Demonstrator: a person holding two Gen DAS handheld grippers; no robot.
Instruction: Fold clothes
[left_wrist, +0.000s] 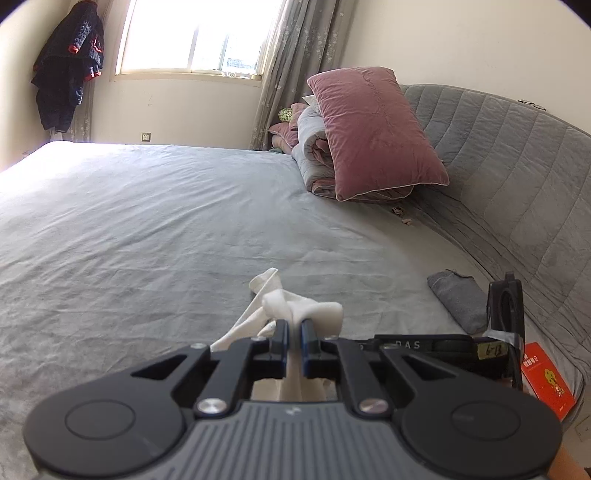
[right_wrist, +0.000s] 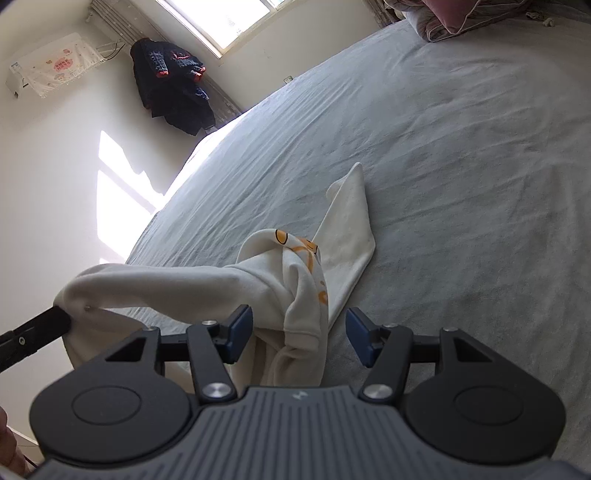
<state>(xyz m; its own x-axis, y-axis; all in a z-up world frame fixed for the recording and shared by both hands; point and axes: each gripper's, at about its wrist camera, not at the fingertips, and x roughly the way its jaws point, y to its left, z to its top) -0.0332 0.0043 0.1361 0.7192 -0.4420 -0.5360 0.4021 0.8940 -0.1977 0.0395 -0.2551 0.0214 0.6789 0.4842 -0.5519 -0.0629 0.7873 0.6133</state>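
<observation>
grey bed (left_wrist: 147, 229): fills the room, pink pillow (left_wrist: 373, 133) far right | white garment (right_wrist: 306, 280): bunched at the near edge, one end lifted off to the left | left gripper (left_wrist: 294, 326): clamped tight on that cloth | right gripper (right_wrist: 300, 334): jaws apart, cloth lying between, pads not pressing

The hand-held gripper (right_wrist: 300, 338) hides the white garment's (right_wrist: 295, 291) lower folds.

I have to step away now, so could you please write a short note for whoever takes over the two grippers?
Left gripper: shut on a bunched part of the white garment, lifting it.
Right gripper: open, with cloth between its pads, not gripped.
The rest of the garment trails across the grey bed.
Done: no neat fold visible.
Left: spread the garment flat, then fold it.
</observation>
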